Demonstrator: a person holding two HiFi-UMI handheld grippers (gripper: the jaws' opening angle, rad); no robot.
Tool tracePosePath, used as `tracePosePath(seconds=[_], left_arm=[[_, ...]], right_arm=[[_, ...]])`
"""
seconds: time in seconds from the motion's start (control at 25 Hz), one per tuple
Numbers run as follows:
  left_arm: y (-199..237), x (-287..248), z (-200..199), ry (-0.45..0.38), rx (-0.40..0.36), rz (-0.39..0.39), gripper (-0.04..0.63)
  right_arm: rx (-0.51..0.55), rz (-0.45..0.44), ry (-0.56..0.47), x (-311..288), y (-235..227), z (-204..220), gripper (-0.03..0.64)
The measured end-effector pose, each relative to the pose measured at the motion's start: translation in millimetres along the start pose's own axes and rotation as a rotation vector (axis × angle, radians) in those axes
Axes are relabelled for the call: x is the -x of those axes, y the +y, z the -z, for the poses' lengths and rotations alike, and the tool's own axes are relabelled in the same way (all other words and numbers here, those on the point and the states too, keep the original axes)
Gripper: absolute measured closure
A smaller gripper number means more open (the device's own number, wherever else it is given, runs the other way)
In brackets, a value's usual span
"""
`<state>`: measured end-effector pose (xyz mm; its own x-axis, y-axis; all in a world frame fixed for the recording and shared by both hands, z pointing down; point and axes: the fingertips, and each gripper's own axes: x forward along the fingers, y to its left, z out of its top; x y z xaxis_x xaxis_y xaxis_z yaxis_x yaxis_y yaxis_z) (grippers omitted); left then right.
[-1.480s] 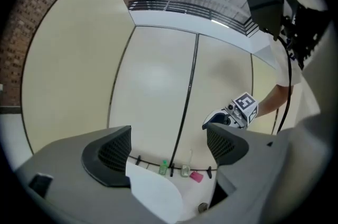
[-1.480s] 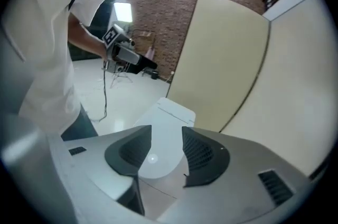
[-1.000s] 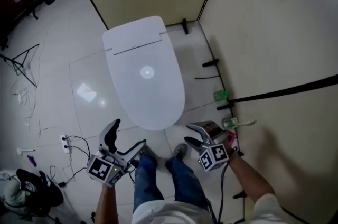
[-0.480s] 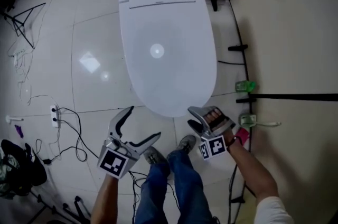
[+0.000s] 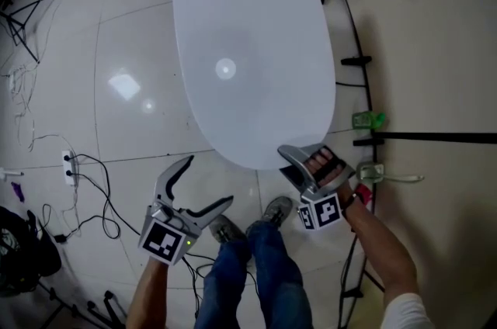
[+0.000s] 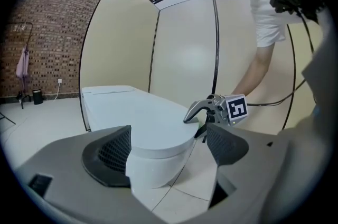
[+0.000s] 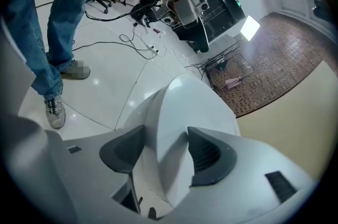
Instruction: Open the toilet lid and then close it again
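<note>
**Grippers close in on the shut lid**

Head view: the person has bent lower within the last second, so the toilet lid [image 5: 248,48] now fills more of the frame. It lies flat and shut, as it did before. The right gripper [image 5: 283,162] was just short of the lid and has come to its front rim, with the upper jaw over the edge. The left gripper [image 5: 210,180] hangs short of the rim, with the lid ahead of it and to its right. Opening looks about to begin, but nothing is lifted yet.

Left gripper view: the jaws stand wide apart with nothing between them. The lid's nose sits beyond the pads, and the right gripper is at the rim further on.

Right gripper view: the jaws have just been closing and stand roughly half apart. The lid's front rim is between them and the pads bracket it closely, though they do not appear to press it yet.
</note>
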<state>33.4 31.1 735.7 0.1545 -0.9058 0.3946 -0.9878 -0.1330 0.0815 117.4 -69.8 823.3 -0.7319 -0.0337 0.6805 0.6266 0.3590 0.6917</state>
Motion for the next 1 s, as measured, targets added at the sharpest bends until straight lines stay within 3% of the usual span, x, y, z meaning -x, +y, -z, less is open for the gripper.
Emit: tracePosePath(seconds=[0.16, 0.24, 0.28, 0.4, 0.48, 0.6, 0.68, 0.8, 0.96, 1.0], left_arm=[[-1, 4, -3, -0.033, 0.036, -0.006, 0.151], [-1, 8, -8, -0.084, 0.167, -0.009, 0.151], [-3, 10, -10, -0.115, 0.281, -0.003, 0.15], [-13, 13, -15, -0.245, 0.74, 0.042, 0.149], [-19, 6, -19, -0.348, 1.007, 0.08, 0.147], [-6, -10, -35, -0.51, 1.258, 0.113, 0.146], [10, -20, -53, -0.597, 1.335, 0.131, 0.146], [23, -29, -81, -0.635, 1.358, 0.157, 0.16], [35, -27, -97, -0.649, 1.388, 0.127, 0.367], [38, -24, -103, -0.658, 1.396, 0.124, 0.37]], right_arm=[[0.008, -0.002, 0.006, 11, -6, -3, 0.36], [-0.001, 0.004, 0.0, 21, -15, -7, 0.37], [-0.008, 0.008, -0.006, 27, -20, -9, 0.374], [-0.028, 0.023, -0.025, 49, -42, -17, 0.389], [-0.041, 0.036, -0.036, 65, -59, -22, 0.399], [-0.049, 0.048, -0.053, 82, -80, -28, 0.408], [-0.05, 0.054, -0.064, 89, -89, -32, 0.41], [-0.063, 0.075, -0.077, 98, -103, -35, 0.413], [-0.108, 0.134, -0.104, 111, -130, -38, 0.416], [-0.124, 0.147, -0.112, 115, -137, -39, 0.416]])
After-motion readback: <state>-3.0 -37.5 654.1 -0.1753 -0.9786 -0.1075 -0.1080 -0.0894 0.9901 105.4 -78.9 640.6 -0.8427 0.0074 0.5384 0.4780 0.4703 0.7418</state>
